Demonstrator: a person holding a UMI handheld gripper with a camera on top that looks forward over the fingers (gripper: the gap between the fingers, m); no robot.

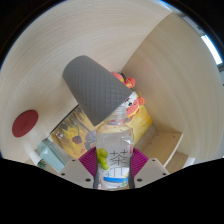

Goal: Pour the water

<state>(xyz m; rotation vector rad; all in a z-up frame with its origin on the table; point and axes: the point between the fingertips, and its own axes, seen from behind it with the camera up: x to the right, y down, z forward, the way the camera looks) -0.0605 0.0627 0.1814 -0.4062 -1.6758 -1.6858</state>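
My gripper [113,163] is shut on a clear plastic bottle [113,148] with a white label bearing dark characters and green marks. The two pink pads [90,160] press on its sides. The bottle points away from me, its neck toward a grey cup [95,85] that stands just beyond it on the pale table [50,60]. The cup's side faces me; its mouth and contents are hidden. Whether water flows I cannot tell.
A red round disc [24,123] lies on the table to the left. A yellow packet or toy with pink and orange parts [135,110] lies right behind the cup. A pale wall or board [180,80] rises at the right.
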